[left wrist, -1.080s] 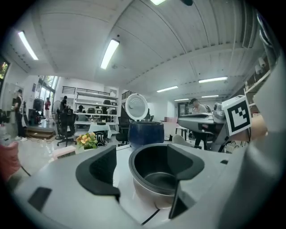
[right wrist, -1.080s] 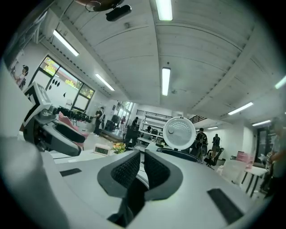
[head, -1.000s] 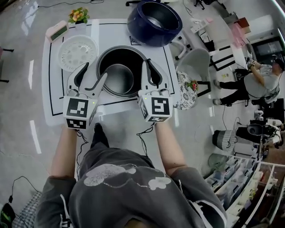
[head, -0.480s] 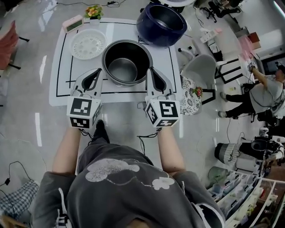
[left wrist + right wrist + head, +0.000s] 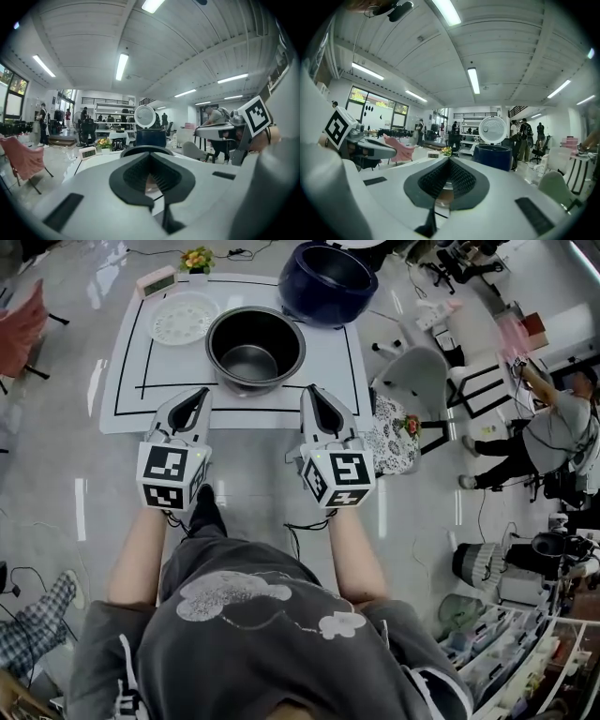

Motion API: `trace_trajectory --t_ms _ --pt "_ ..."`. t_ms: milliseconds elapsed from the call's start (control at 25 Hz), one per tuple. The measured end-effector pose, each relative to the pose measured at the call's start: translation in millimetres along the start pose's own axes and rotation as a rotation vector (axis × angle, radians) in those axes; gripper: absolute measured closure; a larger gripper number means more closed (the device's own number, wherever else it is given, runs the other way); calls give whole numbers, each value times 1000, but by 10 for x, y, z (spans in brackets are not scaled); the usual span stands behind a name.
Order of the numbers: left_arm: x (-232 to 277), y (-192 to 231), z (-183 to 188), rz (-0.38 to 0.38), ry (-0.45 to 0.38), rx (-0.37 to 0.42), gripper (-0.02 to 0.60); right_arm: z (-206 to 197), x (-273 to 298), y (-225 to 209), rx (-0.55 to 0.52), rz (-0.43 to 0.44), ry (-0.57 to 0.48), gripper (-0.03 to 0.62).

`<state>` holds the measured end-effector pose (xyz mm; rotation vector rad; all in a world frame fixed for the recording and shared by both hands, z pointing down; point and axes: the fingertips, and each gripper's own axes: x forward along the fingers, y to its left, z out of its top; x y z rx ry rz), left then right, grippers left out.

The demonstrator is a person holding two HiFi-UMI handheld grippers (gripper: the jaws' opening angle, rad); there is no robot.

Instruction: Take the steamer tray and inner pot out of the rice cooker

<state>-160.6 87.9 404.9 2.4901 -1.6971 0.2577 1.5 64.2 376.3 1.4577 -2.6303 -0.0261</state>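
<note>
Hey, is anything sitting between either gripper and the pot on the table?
Nothing visible. Only bare table lies between the left gripper, the right gripper and the pot. The tray sits left of the pot, the cooker behind it, neither in the way.

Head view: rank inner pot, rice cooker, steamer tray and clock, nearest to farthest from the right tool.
From the right tool:
1. Inner pot: just ahead, to its left.
2. Rice cooker: farther ahead, slightly right.
3. Steamer tray: ahead, on the pot's far left side.
4. Clock: far left, beyond the tray.
</note>
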Motion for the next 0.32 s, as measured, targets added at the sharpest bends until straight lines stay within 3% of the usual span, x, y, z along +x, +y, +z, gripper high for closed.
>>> trace_trajectory --t_ms 320 --pt "-223 -423 -208 6 14 -7 574 -282 -474 17 10 30 21 568"
